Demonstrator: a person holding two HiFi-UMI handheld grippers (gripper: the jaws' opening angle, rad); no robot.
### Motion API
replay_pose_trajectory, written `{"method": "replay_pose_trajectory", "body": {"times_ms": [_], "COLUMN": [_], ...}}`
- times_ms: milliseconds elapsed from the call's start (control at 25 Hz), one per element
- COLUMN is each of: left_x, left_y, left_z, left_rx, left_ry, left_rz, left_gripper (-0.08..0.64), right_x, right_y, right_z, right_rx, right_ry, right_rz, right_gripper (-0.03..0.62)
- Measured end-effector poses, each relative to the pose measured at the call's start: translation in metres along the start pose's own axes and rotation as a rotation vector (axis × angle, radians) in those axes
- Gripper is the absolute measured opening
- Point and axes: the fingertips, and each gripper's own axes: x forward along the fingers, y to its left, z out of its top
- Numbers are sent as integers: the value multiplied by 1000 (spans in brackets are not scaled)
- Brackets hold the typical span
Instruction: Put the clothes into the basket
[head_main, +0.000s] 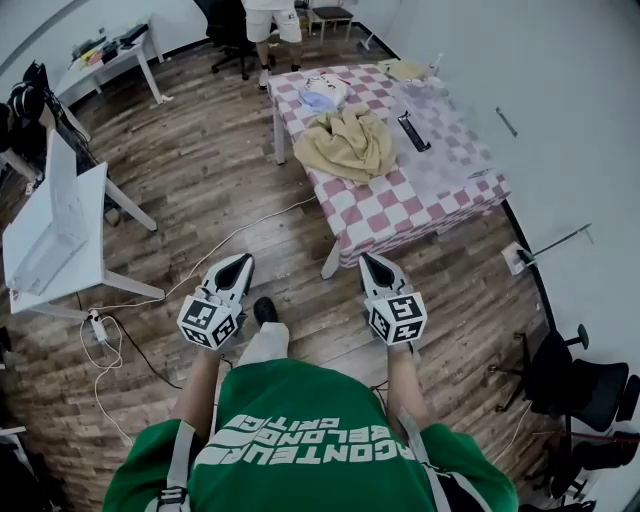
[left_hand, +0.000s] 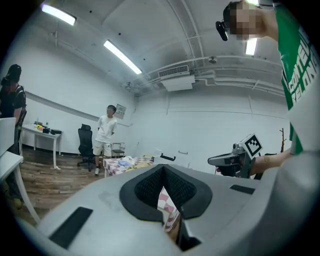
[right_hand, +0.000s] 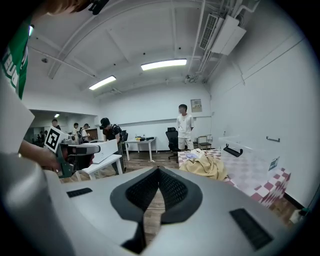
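Clothes (head_main: 348, 143) lie heaped on the checked table (head_main: 440, 205), well ahead of me. My left gripper (head_main: 240, 262) and right gripper (head_main: 370, 262) are both clenched and empty; I should open them before I reach the heap.

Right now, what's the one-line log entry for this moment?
stage: clothes not yet picked | left gripper: shut, empty | right gripper: shut, empty | tan garment: heaped on checkered table, untouched
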Motion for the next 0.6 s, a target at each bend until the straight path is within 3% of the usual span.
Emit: {"method": "replay_pose_trajectory", "body": {"times_ms": [600], "left_x": [101], "left_y": [153], "left_z": [33], "left_rx": [2], "left_ry": [60], "left_rz": [-157], "left_gripper": [5], "right_x": [172], "right_y": [-15], "right_z": [55], "right_rx": [26], "right_ry": [32], "right_rz": [-86], "right_gripper": [8]}}
